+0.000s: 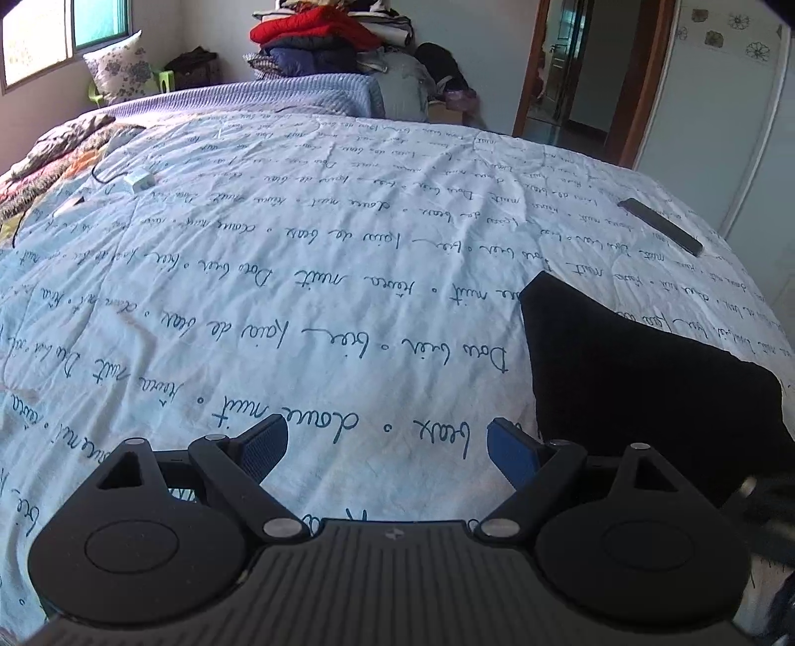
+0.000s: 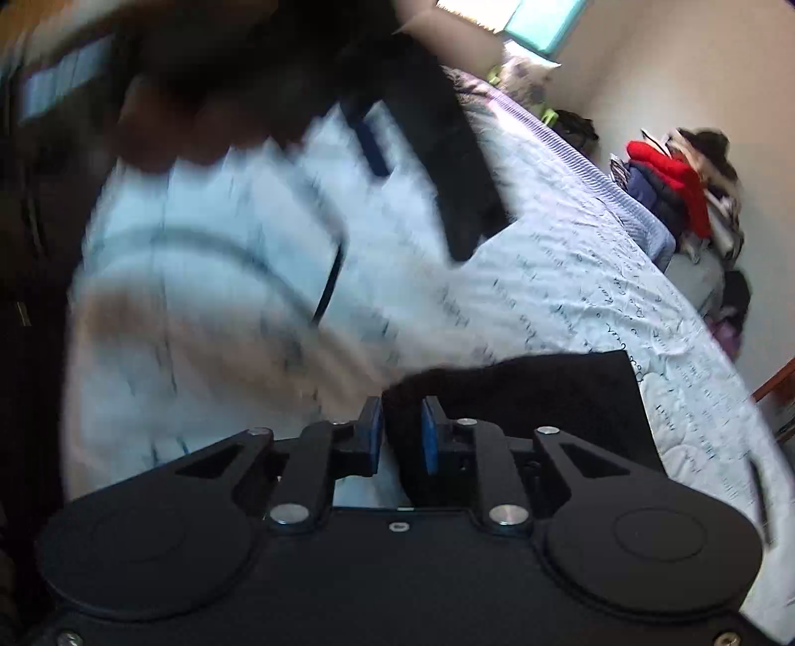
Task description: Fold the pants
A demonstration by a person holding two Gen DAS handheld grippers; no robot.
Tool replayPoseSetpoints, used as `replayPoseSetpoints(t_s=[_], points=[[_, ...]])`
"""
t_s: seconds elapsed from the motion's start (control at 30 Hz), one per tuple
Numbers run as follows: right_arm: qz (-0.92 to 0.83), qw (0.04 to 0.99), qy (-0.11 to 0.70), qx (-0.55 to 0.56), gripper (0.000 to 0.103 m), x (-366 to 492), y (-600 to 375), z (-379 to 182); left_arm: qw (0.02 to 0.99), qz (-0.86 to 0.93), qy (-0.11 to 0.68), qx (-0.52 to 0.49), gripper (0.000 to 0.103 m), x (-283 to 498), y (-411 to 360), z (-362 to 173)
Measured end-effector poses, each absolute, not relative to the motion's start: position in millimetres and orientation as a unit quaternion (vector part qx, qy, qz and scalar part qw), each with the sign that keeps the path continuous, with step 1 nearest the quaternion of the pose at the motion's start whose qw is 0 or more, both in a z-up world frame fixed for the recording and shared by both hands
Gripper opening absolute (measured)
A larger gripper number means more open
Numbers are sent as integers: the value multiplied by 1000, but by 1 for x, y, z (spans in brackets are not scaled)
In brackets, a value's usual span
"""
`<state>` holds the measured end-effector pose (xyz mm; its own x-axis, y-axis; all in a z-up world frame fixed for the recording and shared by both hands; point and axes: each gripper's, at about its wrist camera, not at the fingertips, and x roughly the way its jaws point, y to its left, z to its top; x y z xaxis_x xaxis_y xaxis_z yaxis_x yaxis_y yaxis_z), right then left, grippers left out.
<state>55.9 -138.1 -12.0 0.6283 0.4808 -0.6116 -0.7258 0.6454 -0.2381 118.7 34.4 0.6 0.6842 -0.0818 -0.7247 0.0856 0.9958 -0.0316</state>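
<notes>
pants: black cloth (image 1: 646, 377) lying on the bed at the near right edge, one flat squared panel visible.
handling: likely soft, limp and light; it should drape and sag when lifted, not slip.
where to hold: judged best at corners or a hem edge, pinching through both layers so the fold stays aligned.
right gripper: (image 2: 402, 432) blue pads pinched on a bunch of the pants.
left gripper: (image 1: 387, 449) jaws spread wide, holding nothing, over bare quilt just left of the pants.
surface: bed (image 1: 348, 238) with a pale quilt printed in script, soft and slightly wrinkled.
on the bed: dark remote (image 1: 661, 226) far right; a white charger (image 1: 136, 180) far left.
room: stacked clothes (image 1: 318, 37) behind, window, open doorway.
blur: the right wrist view is smeared at its left.
</notes>
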Motion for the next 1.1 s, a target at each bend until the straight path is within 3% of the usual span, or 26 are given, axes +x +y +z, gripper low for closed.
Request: replayPoseSetpoints(t_s=[0.17,0.3,0.5,0.6,0.8,0.97,1.1], points=[[173,925,276,-194,18,135,-178,-4,927,-99,360,30,89,114,3,8],[204,913,345,-74,18,214,-196,-20,927,-147,339,68,89,106,-42,-1],[201,889,405,-67,17,270,-174,-66,903,-166,378,116,89,110,-82,-41],[178,907,380,-25,18,254,-195,-47,902,-164,385,106,87,109,-80,-46],[157,929,332,-52,22,158,-242,-10,910,-164,366,102,89,113,-79,-34],[108,914,379,-97,28,137,-270,-36,899,-157,398,93,89,131,-93,-45],[108,916,382,-49,30,158,-285,-56,901,-138,399,102,92,132,-103,-47]])
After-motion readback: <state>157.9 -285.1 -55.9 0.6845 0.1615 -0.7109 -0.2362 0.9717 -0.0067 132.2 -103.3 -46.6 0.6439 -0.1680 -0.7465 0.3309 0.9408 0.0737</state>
